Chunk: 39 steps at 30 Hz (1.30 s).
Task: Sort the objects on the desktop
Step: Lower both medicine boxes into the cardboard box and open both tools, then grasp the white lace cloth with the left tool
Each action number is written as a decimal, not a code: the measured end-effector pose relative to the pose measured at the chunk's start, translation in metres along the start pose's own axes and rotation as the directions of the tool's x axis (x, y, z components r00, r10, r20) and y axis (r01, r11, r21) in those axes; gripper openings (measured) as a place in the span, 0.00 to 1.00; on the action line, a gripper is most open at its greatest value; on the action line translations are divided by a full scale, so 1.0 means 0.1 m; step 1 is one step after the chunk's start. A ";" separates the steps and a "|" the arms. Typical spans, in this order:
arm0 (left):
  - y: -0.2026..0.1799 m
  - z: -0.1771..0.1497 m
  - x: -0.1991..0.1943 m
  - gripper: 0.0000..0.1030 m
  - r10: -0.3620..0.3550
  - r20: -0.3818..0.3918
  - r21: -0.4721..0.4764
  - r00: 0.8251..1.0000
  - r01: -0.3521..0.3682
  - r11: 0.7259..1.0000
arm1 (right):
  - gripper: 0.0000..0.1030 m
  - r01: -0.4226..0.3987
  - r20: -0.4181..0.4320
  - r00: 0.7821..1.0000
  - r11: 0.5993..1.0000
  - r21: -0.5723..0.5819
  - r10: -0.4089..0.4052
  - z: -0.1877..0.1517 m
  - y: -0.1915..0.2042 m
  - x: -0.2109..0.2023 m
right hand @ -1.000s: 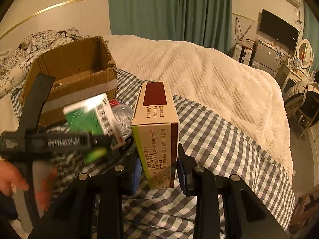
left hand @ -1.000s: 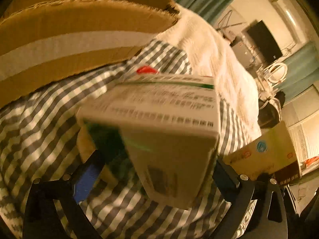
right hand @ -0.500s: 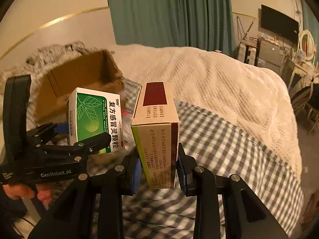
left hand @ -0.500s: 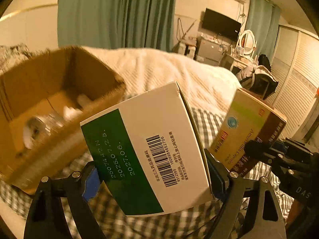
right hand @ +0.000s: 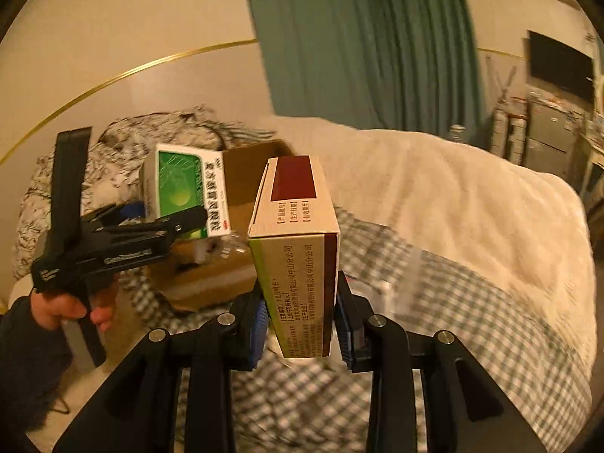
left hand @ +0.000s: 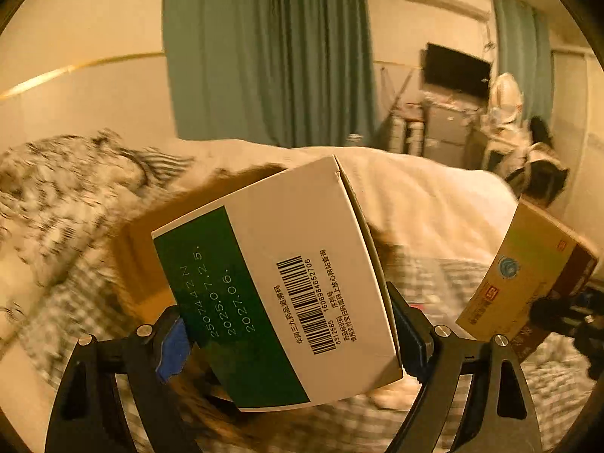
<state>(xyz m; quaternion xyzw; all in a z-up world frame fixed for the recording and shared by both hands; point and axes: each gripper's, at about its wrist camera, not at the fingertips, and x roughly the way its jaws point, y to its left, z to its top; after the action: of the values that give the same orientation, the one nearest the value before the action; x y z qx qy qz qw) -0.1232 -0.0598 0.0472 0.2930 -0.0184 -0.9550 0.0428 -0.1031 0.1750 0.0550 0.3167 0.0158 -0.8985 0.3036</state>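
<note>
Item 1. Left gripper (left hand: 287, 336): black two-finger tool with blue pads, held in a person's hand (right hand: 71, 307) below a dark sleeve (right hand: 22, 351). Jaws stand wide and clamp a green-and-white medicine box (left hand: 279, 283), one pad on each of its opposite faces. The box is tilted; its white side with barcode and its green band with printed dates face the left wrist camera. In the right wrist view the same box shows its green leaf-printed front (right hand: 185, 188), raised in the air in front of the cardboard box

Item 2. Right gripper (right hand: 300, 330): black two-finger tool with blue pads. Jaws stand fairly narrow and press on the lower part of a tan-and-maroon medicine carton (right hand: 298, 249), held upright on its narrow edge, its maroon panel on top. From the left wrist view this carton (left hand: 528, 275) appears at the right edge, tilted, well apart from the green-and-white box

Item 3. Cardboard box (right hand: 241, 188): brown, open at the top, standing on the bed behind both held cartons; small pale objects lie inside, too blurred to name

Item 4. Checked cloth (right hand: 434, 302): grey-and-white gingham, spread under the cardboard box and beneath both grippers

Item 5. White blanket (right hand: 472, 204): textured, covering the bed beyond the checked cloth

Item 6. Patterned bedding (left hand: 64, 188): black-and-white print, bunched at the far left of the bed

Item 7. Teal curtain (left hand: 268, 49): hanging against the far wall
</note>
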 end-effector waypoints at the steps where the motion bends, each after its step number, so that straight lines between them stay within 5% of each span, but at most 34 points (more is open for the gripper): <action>1: 0.07 -0.05 0.01 0.87 0.014 0.001 0.001 1.000 -0.014 1.000 | 0.29 -0.019 -0.006 1.000 1.000 -0.010 0.019 0.07 0.08 0.11; 11: 0.46 -0.19 0.42 0.90 -0.011 -0.017 -0.056 1.000 0.010 0.998 | 0.31 -0.093 -0.007 0.996 0.995 0.032 0.094 0.65 0.39 1.13; 14: 0.48 -0.19 0.44 1.00 0.011 -0.015 -0.060 1.000 -0.012 0.998 | 0.62 -0.089 0.017 0.996 0.994 0.066 0.088 0.72 0.37 1.22; 20: 0.43 -0.17 0.27 1.00 0.040 -0.012 -0.063 0.999 -0.041 0.997 | 0.63 -0.021 0.045 0.999 0.997 0.068 0.018 0.76 0.33 0.90; 28: 0.06 -0.13 -0.40 1.00 -0.060 0.039 -0.007 0.997 0.060 0.998 | 0.63 0.113 0.050 0.992 0.994 0.008 -0.114 0.38 0.32 -0.05; 36: -0.62 -0.50 -0.63 1.00 -0.122 -0.052 0.072 0.991 0.126 0.989 | 0.69 0.271 0.094 0.959 0.962 -0.033 -0.267 -0.26 0.14 -0.59; 39: -0.88 -0.66 -0.55 1.00 -0.116 -0.081 0.132 0.990 0.126 0.983 | 0.69 0.263 0.071 0.962 0.965 -0.010 -0.262 -0.48 -0.02 -0.58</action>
<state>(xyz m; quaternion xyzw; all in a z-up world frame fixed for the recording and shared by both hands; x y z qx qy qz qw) -0.0465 0.0326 0.0180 0.3303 -0.0642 -0.9410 -0.0351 -0.0422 0.2185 0.0498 0.2776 0.0561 -0.9410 0.1852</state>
